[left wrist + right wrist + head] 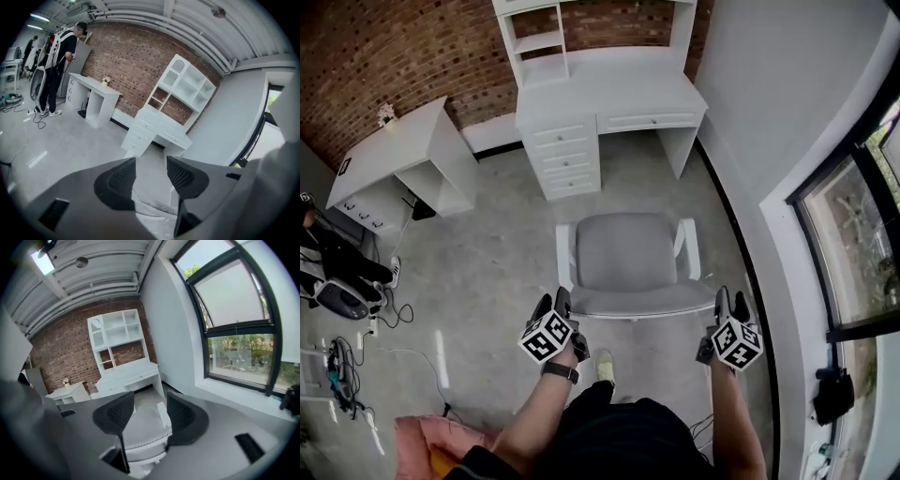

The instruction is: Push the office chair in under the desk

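A white office chair (625,251) with a grey seat stands on the concrete floor a short way in front of the white desk (609,94), its backrest toward me. The desk's kneehole (642,150) is to the right of its drawers. My left gripper (555,304) is open at the left end of the backrest's top edge; my right gripper (729,302) is open at the right end. In the left gripper view the open jaws (151,176) frame the chair's edge (154,207) and the desk (159,133). In the right gripper view the gripper (150,416) frames the chair seat (143,427); nothing is pinched.
A second white desk (394,150) stands at the left by the brick wall. Cables and gear (342,291) lie on the floor at the left. A person (58,61) stands far left. The white wall (769,103) and window (862,216) run along the right.
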### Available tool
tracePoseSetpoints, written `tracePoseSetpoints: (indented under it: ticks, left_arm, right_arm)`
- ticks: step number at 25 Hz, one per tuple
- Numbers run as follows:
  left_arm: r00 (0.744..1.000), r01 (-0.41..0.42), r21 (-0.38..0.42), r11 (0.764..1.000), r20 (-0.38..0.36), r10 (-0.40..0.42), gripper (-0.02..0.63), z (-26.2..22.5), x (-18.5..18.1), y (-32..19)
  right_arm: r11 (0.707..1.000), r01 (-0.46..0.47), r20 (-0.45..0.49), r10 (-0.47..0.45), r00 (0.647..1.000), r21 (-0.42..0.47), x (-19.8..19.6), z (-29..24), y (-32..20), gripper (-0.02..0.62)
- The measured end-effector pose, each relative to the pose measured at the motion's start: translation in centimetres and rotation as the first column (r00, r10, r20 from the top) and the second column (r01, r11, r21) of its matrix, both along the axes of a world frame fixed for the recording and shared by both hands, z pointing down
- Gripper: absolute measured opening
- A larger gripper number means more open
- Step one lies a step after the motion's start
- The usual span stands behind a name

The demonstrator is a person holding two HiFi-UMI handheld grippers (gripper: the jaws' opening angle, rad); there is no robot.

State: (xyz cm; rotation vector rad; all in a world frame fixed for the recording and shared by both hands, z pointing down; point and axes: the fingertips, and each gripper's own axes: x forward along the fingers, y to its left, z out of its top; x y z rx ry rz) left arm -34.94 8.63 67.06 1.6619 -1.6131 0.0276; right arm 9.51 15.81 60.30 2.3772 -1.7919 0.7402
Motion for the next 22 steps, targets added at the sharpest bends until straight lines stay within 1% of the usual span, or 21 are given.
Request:
tracePoseSetpoints:
  ticks: [3, 7, 11, 14, 15, 16, 19, 22]
  left_arm:
    - [0.999, 0.031, -0.053, 0.998, -0.037, -0.033, 0.222, 2.2, -0.1, -1.1]
    - [0.993, 0.066, -0.119, 0.991, -0.087, -0.076, 0.224, 4.5, 0.1, -1.7]
    - [0.990, 0.085, -0.175, 0.981, -0.093, -0.102, 0.222, 6.4, 1.0, -2.1]
    - [0.984, 0.112, -0.224, 0.968, -0.109, -0.139, 0.222, 7.9, 1.4, -2.3]
    - [0.983, 0.112, -0.243, 0.964, -0.114, -0.143, 0.218, 8.2, 1.5, -2.3]
    - [0.984, 0.106, -0.259, 0.960, -0.114, -0.140, 0.199, 8.5, 1.7, -2.3]
    - [0.986, 0.090, -0.281, 0.956, -0.108, -0.124, 0.174, 8.8, 2.1, -2.8]
    - [0.989, 0.066, -0.321, 0.945, -0.103, -0.104, 0.155, 9.5, 2.8, -3.1]
  right_arm:
    - [0.996, -0.074, 0.035, 0.076, 0.996, -0.057, 1.6, 3.1, -1.2, 0.217]
    - [0.979, -0.163, 0.117, 0.177, 0.977, -0.119, 3.2, 6.7, -2.3, 0.236]
    - [0.955, -0.223, 0.206, 0.262, 0.943, -0.195, 4.7, 10.5, -2.7, 0.239]
    - [0.935, -0.244, 0.285, 0.315, 0.905, -0.258, 4.9, 13.1, -2.9, 0.239]
    - [0.928, -0.244, 0.314, 0.329, 0.891, -0.280, 4.8, 13.9, -2.9, 0.239]
    - [0.925, -0.232, 0.343, 0.332, 0.879, -0.302, 4.6, 14.6, -3.0, 0.239]
    - [0.923, -0.167, 0.418, 0.311, 0.853, -0.346, 4.0, 15.8, -3.9, 0.235]
    - [0.918, -0.131, 0.457, 0.306, 0.835, -0.375, 3.8, 16.9, -4.2, 0.165]
